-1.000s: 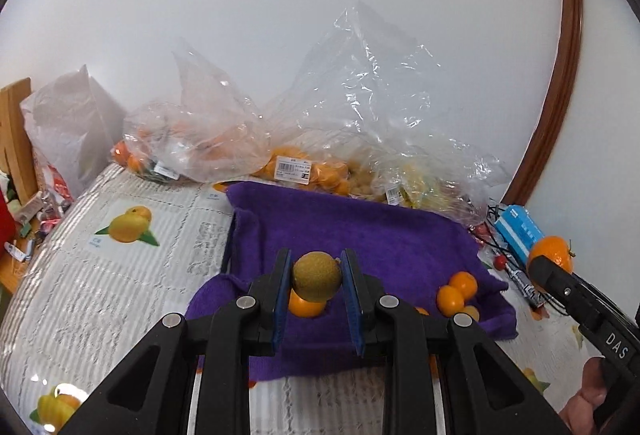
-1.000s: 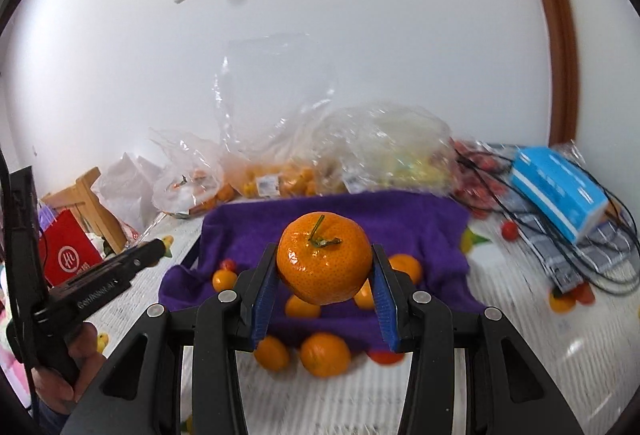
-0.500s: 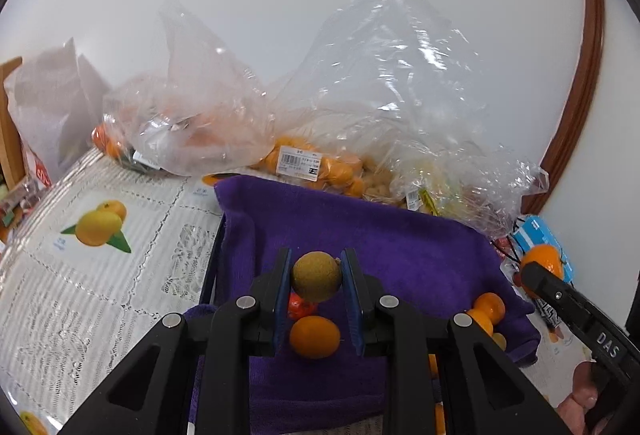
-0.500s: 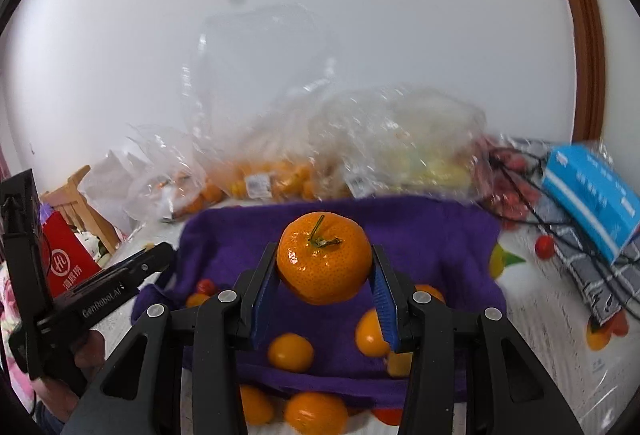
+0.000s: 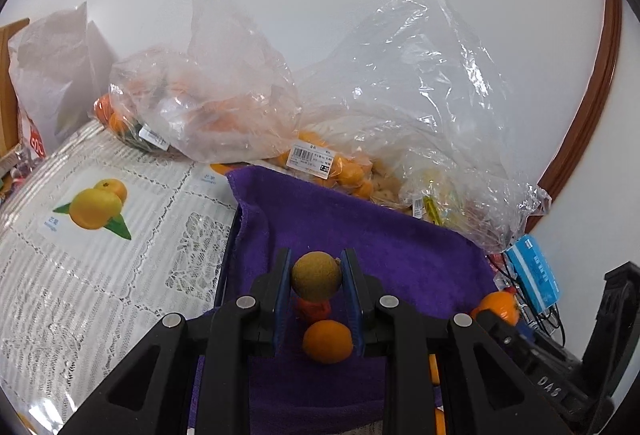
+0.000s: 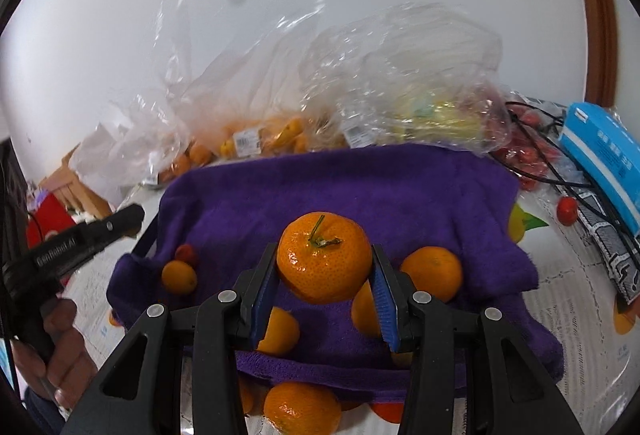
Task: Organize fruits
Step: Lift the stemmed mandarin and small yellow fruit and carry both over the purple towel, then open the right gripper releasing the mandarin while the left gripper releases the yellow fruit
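My left gripper [image 5: 316,281] is shut on a small brown-green round fruit [image 5: 316,281] and holds it above the purple towel [image 5: 360,231]. Under it lie a small orange [image 5: 327,341] and a red fruit [image 5: 314,309]. My right gripper [image 6: 324,271] is shut on a large mandarin with a stem [image 6: 324,257] above the same towel [image 6: 340,191]. Several oranges [image 6: 432,273] lie on the towel, and one [image 6: 302,409] sits in front of it. The right gripper also shows in the left wrist view [image 5: 496,309], the left one in the right wrist view [image 6: 132,217].
Clear plastic bags of fruit [image 5: 224,115] stand against the wall behind the towel. A blue box [image 6: 604,155], black cables and red fruits [image 6: 528,155] lie at the right. A white bag [image 5: 52,71] is at the far left. The tablecloth [image 5: 100,255] has fruit prints.
Both grippers have moved forward over the towel, still holding their fruits. The bags and towel look nearer and larger.
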Tool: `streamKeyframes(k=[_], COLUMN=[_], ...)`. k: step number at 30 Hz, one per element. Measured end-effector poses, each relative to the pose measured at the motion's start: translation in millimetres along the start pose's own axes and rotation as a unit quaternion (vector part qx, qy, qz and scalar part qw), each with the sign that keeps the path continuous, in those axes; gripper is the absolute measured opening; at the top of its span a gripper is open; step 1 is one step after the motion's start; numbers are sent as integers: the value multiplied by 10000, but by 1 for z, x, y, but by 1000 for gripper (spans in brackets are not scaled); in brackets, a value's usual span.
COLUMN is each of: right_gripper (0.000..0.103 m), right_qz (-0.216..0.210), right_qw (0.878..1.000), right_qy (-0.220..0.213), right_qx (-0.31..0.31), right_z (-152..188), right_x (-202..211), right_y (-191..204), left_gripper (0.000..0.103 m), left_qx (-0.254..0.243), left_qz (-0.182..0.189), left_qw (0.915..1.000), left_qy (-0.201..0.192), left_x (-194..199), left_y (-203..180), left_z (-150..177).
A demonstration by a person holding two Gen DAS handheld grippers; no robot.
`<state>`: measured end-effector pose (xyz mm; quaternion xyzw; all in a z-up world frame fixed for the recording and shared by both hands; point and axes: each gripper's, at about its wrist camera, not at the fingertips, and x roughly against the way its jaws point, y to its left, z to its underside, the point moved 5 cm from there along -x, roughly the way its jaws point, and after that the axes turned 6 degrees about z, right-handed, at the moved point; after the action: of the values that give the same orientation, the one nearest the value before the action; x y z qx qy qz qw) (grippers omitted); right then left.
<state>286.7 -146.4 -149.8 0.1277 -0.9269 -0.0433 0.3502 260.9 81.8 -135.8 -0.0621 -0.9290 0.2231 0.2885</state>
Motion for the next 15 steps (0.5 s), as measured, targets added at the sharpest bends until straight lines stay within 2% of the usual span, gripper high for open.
streamKeyframes(k=[4,15], right_gripper=[44,44], right_qz=[59,143], right_qw=[9998,9994], right_qy=[166,293], right_qx=[30,148], right_z=[5,9], right_x=[-9,-13], right_y=[2,4], left_gripper=[24,24], left_qx=[29,-559], left_qz=[176,549], left_qw=[9998,9958], left_qy=[121,470], left_x=[-5,-16], left_y=[-3,-36], left_z=[4,25])
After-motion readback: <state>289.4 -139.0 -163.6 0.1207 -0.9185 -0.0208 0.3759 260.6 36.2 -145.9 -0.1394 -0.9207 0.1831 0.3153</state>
